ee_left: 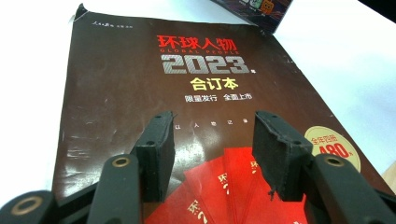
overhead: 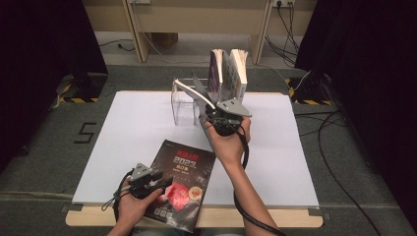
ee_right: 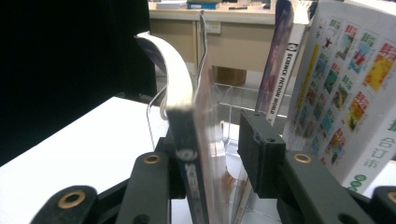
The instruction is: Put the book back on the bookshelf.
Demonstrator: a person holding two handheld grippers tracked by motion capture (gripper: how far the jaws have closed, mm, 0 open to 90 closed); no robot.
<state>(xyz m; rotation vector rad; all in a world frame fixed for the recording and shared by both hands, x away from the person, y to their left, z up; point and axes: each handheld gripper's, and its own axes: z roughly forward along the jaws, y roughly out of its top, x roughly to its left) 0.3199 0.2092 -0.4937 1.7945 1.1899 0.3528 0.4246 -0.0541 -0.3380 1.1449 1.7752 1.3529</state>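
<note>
So the white sheet covers most of the table. Near the front edge, left of centre, a magazine lies flat on it and hangs a bit over the table's near edge. The left gripper sits right over its near part. Far side, about centre, there's a clear stand, with upright books just right of it. The right gripper is up at the stand, with one thin leaning book between its jaws.

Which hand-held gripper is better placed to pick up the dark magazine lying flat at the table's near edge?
Left. The left hand-held gripper already hovers over the dark magazine, jaws open above its cover. The right hand-held gripper is far off at the clear rack, astride an upright magazine.
</note>
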